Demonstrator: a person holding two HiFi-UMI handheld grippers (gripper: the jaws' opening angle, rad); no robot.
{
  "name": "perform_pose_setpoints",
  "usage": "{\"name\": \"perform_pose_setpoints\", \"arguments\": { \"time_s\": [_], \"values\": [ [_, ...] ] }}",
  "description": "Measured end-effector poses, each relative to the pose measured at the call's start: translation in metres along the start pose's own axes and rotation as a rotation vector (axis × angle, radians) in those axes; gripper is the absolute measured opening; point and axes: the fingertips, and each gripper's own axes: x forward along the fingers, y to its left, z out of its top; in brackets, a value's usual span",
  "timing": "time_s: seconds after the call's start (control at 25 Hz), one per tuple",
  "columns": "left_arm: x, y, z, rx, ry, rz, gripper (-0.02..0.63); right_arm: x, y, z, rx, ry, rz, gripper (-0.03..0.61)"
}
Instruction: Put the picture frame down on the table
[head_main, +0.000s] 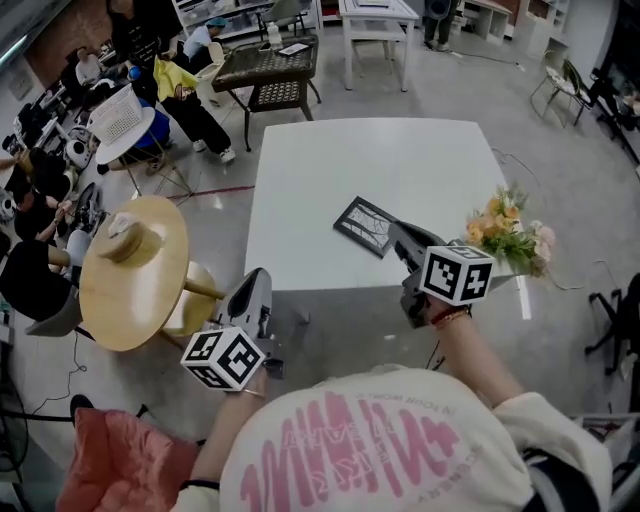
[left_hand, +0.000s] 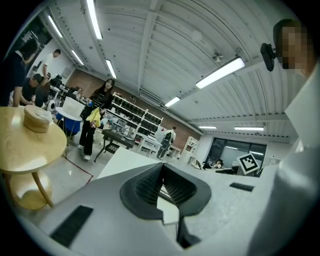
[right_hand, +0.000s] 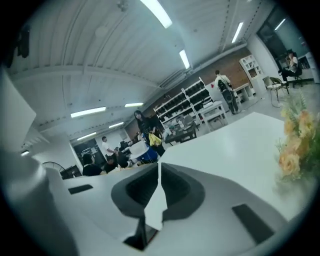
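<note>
The picture frame (head_main: 364, 224), dark with a pale pattern, lies flat on the white table (head_main: 370, 160) near its front edge. My right gripper (head_main: 397, 233) is over the table's front edge, its tips right at the frame's right corner; touching or just apart, I cannot tell. In the right gripper view its jaws (right_hand: 159, 167) are shut with nothing between them, and the frame is hidden there. My left gripper (head_main: 260, 280) hangs below and left of the table's front edge, jaws (left_hand: 162, 167) shut and empty.
A bunch of flowers (head_main: 510, 236) lies at the table's right front corner, close to my right gripper, also seen as flowers (right_hand: 292, 145). A round wooden side table (head_main: 135, 272) stands to the left. People sit and stand at the back left.
</note>
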Motion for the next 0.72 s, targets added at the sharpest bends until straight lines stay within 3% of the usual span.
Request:
{"name": "perform_pose_setpoints", "arguments": {
  "time_s": [0.12, 0.2, 0.72],
  "values": [
    [0.005, -0.016, -0.003, 0.024, -0.006, -0.002, 0.003, -0.021, 0.006, 0.029, -0.059, -0.135, 0.036, 0.006],
    [0.008, -0.026, -0.007, 0.03, -0.002, 0.001, 0.003, -0.03, 0.003, 0.039, -0.1, -0.164, 0.039, 0.006],
    [0.006, -0.064, -0.053, -0.047, 0.029, 0.079, 0.003, -0.052, -0.05, 0.012, -0.216, 0.017, -0.028, 0.005]
  ]
}}
